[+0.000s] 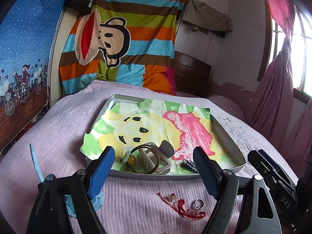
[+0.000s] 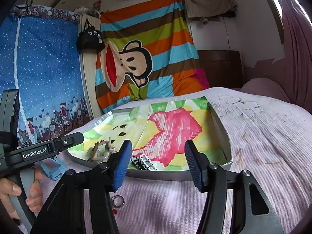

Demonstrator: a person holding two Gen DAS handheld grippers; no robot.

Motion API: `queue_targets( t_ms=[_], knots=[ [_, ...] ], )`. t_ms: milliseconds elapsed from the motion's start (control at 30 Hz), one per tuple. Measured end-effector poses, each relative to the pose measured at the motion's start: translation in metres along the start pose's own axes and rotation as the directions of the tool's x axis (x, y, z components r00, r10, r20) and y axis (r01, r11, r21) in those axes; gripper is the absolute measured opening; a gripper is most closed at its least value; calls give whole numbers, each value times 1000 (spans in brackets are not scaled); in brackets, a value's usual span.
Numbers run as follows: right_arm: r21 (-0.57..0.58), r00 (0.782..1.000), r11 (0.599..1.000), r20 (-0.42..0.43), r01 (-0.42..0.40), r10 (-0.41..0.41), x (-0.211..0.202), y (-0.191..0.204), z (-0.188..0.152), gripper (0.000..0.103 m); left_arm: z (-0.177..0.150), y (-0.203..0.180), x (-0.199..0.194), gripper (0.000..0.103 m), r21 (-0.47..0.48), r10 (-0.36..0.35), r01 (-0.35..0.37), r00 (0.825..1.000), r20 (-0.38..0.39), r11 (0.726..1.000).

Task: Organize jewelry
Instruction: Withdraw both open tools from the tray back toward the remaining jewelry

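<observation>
In the left wrist view, the left gripper (image 1: 154, 167) stood released, its blue pads spread wide with nothing between them, over the near rim of a shallow grey tray (image 1: 232, 146) that sat on a pink ribbed bedspread (image 1: 64, 117) at the centre of the frame. The tray was lined with a painted paper (image 1: 187, 124) in yellow, green and pink. Inside it, at its near edge, lay a brown cord bracelet (image 1: 145, 152) with an amber bead (image 1: 132, 158), draped over a pale rectangular bangle (image 1: 156, 162), and just right of them a dark metal chain (image 1: 188, 164). On the bedspread at the lower centre, outside the tray, lay a red braided string bracelet (image 1: 183, 207) and, just beside it, a silver ring (image 1: 198, 203). A light blue watch strap (image 1: 36, 162) lay at the lower left. In the right wrist view, the right gripper (image 2: 158, 163) was also released and empty, hanging over the tray's near rim; a silver link bracelet (image 2: 146, 161) lay in the tray just beside its left pad. A hand (image 2: 17, 193) at the lower left of that frame held the other gripper's handle.
</observation>
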State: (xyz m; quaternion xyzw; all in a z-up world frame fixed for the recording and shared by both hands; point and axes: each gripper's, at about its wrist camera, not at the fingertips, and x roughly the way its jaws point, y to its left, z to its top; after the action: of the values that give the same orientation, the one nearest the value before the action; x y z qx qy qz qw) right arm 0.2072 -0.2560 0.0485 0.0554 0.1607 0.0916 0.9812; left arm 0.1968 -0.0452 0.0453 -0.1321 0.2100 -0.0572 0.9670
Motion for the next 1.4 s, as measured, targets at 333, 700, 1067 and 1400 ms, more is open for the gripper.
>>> queue_targets(
  t_ms=[333, 700, 1067, 1400],
  knots=[
    [-12, 992, 1000, 125, -13, 14, -53, 13, 8, 95, -11, 1, -51, 103, 23, 25, -28, 993, 116, 999],
    [-70, 987, 997, 154, -43, 54, -97, 39, 0, 102, -29, 20, -94, 103, 47, 72, -80, 984, 163, 996],
    [-122, 989, 989, 115, -79, 93, -107, 64, -24, 102, -50, 42, -122, 103, 67, 102, -114, 981, 166, 991],
    [-134, 994, 987, 63, -84, 93, -113, 72, -43, 102, -60, 50, -130, 103, 53, 90, -98, 987, 130, 994]
  ],
)
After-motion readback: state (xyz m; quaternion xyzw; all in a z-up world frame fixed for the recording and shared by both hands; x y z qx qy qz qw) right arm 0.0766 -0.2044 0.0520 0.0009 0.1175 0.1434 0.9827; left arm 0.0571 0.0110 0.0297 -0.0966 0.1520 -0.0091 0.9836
